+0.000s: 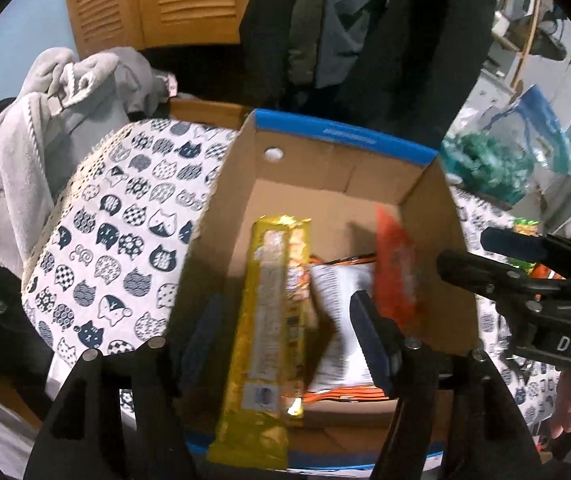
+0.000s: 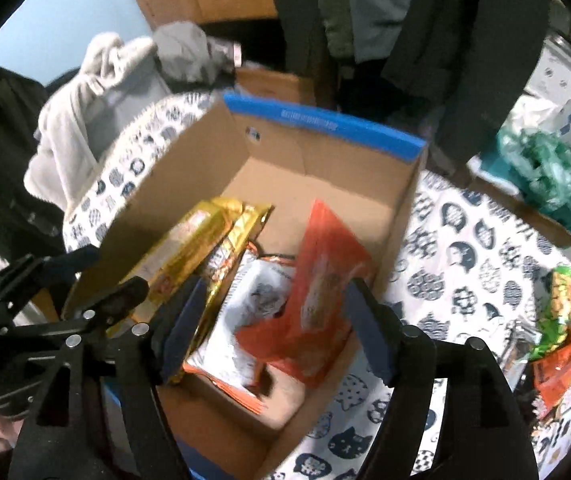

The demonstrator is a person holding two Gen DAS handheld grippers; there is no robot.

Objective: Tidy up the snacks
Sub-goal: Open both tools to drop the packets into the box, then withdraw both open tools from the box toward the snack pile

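Note:
An open cardboard box [image 1: 241, 184] with a blue rim sits on a cat-print cloth [image 1: 117, 232]. A long yellow snack pack [image 1: 269, 320] leans over the box's near edge between the wide-open fingers of my left gripper [image 1: 289, 340]. A white-and-orange bag [image 1: 345, 312] and an orange pack [image 1: 397, 272] lie inside. My right gripper [image 2: 277, 328] is open above the box [image 2: 397, 232], with the orange pack [image 2: 321, 284] blurred between its fingers, not clearly touched. The yellow pack [image 2: 201, 248] leans at the left. The right gripper also shows in the left wrist view [image 1: 497, 256].
More snack packs [image 2: 565, 328] lie on the cloth [image 2: 465, 272] to the right of the box. A green plastic bag [image 2: 553, 184] sits at the far right. Grey clothes [image 1: 45, 128] pile at the left; dark coats [image 1: 365, 32] hang behind.

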